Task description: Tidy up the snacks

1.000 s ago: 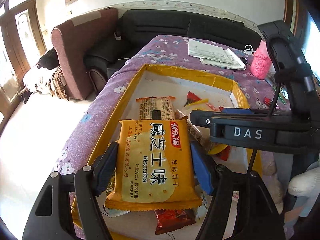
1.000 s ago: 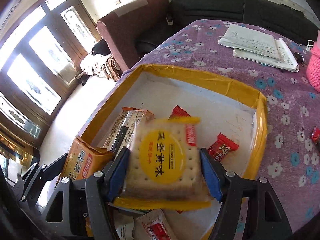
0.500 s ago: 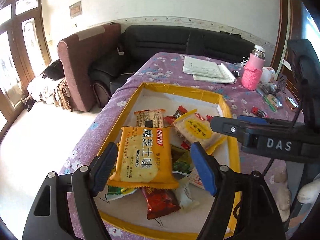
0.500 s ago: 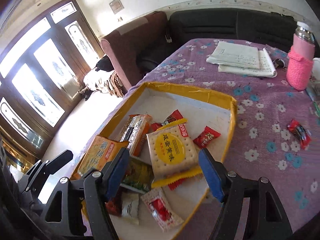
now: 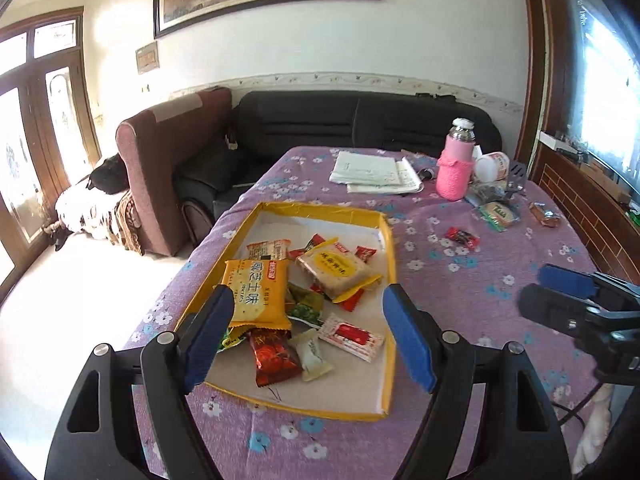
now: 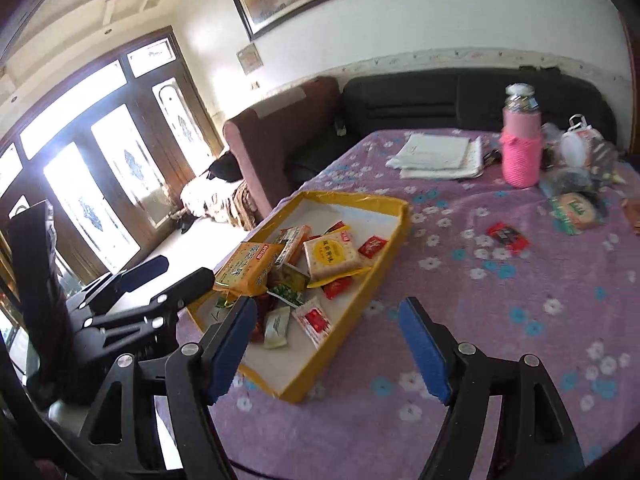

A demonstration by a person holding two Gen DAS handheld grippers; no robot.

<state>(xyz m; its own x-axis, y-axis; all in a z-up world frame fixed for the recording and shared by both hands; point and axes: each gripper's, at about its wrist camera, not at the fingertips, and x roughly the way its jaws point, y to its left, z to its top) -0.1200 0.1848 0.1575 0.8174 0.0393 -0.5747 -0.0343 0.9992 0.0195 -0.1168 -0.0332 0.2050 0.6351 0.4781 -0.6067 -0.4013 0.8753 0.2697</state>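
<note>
A yellow-rimmed tray [image 5: 390, 248] [image 6: 348, 198] on the purple flowered cloth holds several snacks. Among them lie an orange biscuit pack [image 5: 258, 292] [image 6: 248, 266] and a square cracker pack [image 5: 332, 270] [image 6: 330, 254] with a yellow circle. My left gripper [image 5: 309, 292] [image 6: 182, 270] hovers open above the tray's near end, nothing between its blue pads. My right gripper [image 6: 328, 304] [image 5: 560, 288] stands open and empty to the right of the tray, over bare cloth. A red candy [image 5: 463, 237] [image 6: 507, 236], a green pack [image 5: 498, 214] and a brown pack [image 5: 544, 214] lie loose on the cloth.
A pink-sleeved bottle [image 5: 456, 164], folded papers [image 5: 376, 172] and a white jar [image 5: 494, 165] stand at the table's far end. A black sofa [image 5: 360, 120] and a maroon armchair [image 5: 168, 152] lie beyond the table. Glass doors are at the left.
Both grippers let go of their packs and drew back and up from the tray. The orange pack and the cracker pack now lie in the tray.
</note>
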